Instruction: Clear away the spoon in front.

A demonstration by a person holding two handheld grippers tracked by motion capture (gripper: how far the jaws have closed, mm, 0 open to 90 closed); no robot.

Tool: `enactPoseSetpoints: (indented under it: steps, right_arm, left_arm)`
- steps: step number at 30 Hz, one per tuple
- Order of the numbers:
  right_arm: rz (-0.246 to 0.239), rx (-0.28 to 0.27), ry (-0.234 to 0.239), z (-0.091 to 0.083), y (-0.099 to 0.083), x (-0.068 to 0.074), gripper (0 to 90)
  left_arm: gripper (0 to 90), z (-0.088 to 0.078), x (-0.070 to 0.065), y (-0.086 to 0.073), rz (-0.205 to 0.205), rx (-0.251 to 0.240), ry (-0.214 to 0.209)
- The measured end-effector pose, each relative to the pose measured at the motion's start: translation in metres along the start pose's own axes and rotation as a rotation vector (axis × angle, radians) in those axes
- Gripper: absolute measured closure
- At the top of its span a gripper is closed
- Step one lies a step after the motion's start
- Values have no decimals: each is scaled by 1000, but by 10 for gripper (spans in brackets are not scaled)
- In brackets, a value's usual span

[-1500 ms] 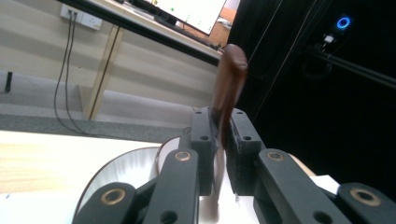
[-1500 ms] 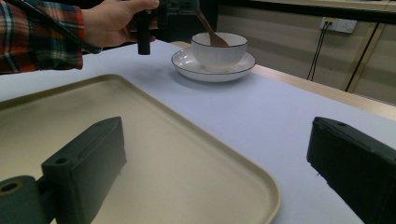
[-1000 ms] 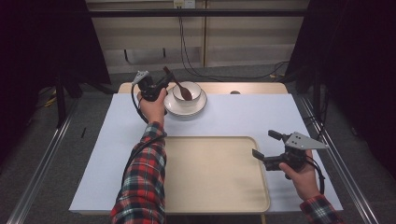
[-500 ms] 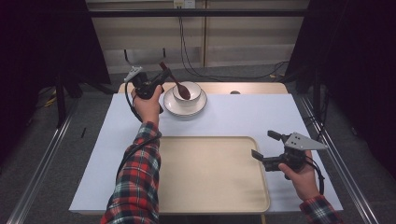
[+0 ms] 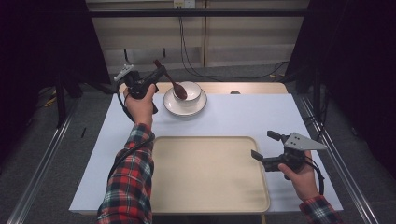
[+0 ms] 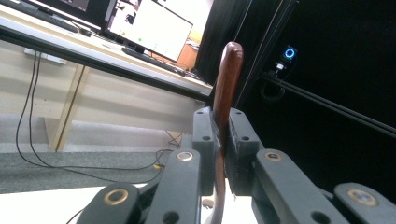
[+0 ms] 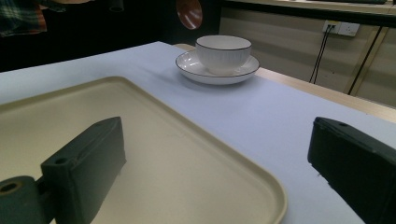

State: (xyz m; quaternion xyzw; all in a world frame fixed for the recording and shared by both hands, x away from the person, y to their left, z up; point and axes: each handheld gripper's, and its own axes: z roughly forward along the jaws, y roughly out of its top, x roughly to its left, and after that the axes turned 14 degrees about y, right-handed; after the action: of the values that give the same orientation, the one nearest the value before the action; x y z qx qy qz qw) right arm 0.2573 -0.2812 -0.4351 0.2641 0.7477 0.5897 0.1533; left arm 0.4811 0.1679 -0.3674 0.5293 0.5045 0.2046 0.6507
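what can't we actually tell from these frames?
- Inside of the cup: right gripper view sits below its rim; in the high view the spoon bowl covers it.
- Spoon bowl: left gripper view, cut off by the bottom edge behind the left gripper.
- Small dark spot on the table's far edge: high view, too small to identify.

The table (image 5: pixel 224 88) carries a white sheet (image 5: pixel 280 116). A tray (image 7: pixel 154 154) lies beneath the right jaws, and a saucer (image 7: pixel 217 73) lies beyond them.
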Motion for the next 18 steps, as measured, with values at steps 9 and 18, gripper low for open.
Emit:
enactPoseSetpoints:
  steps: [9, 18]
  right_arm:
    - [-7, 2, -4, 1, 0, 1, 39]
    - [-5, 14, 4, 2, -1, 3, 35]
  left_arm:
    - [839, -16, -1, 7, 1, 22, -27]
    - [839, -30, 1, 6, 25, 42, -39]
